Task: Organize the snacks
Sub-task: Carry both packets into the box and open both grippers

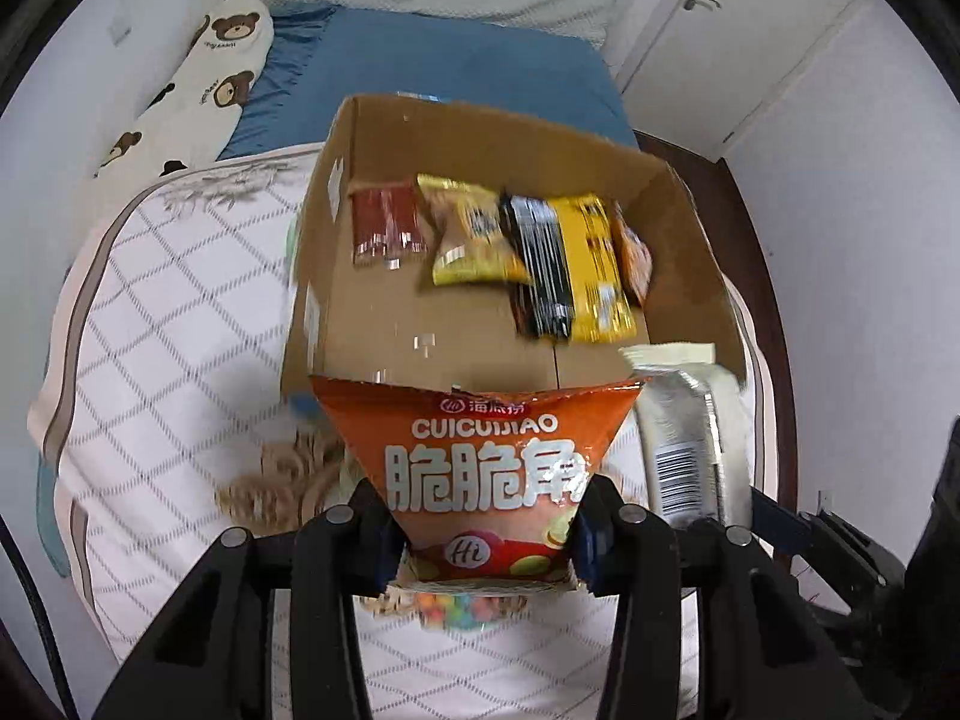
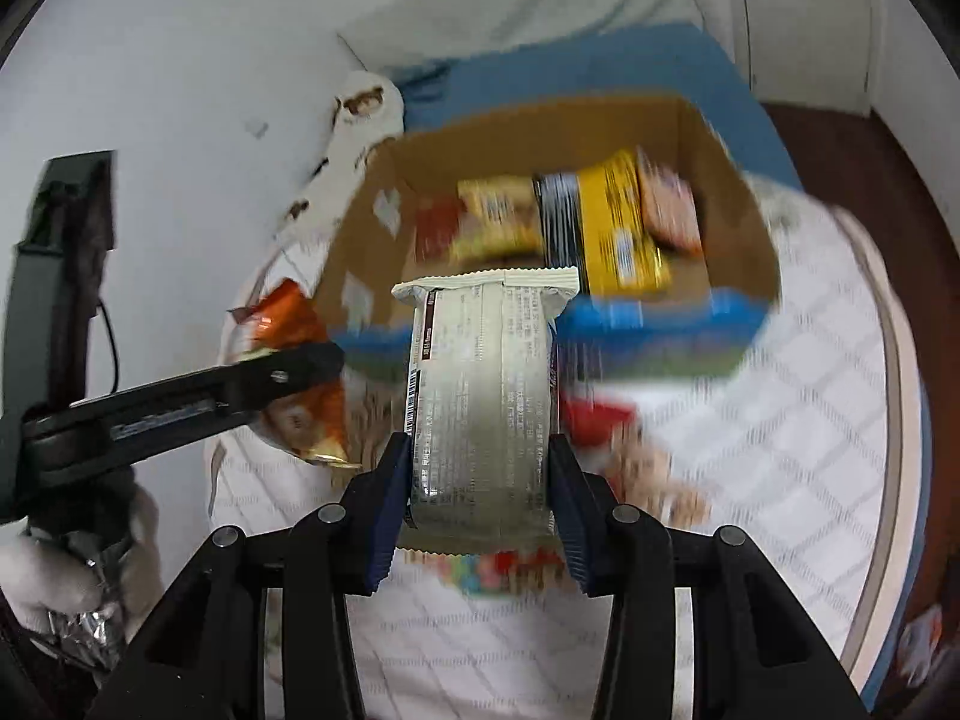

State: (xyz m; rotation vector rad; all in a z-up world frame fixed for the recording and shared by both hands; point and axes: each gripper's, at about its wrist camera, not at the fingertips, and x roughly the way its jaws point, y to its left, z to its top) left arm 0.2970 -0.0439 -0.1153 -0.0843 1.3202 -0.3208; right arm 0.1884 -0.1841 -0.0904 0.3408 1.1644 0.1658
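Observation:
My left gripper is shut on an orange snack bag with white lettering, held up above the bed. My right gripper is shut on a silver-white wrapped packet, pinched near its lower end. That same silver-white wrapped packet shows at the right of the left wrist view, and the orange snack bag with the left gripper's finger appears at the left of the right wrist view. Ahead stands an open cardboard box holding several snack packs, among them a yellow pack and a red pack.
The box rests on a white quilted mattress with loose snacks lying blurred in front of it. A bear-print pillow and blue sheet lie behind. A dark wooden bed frame runs along the right. A gloved hand holds the left gripper.

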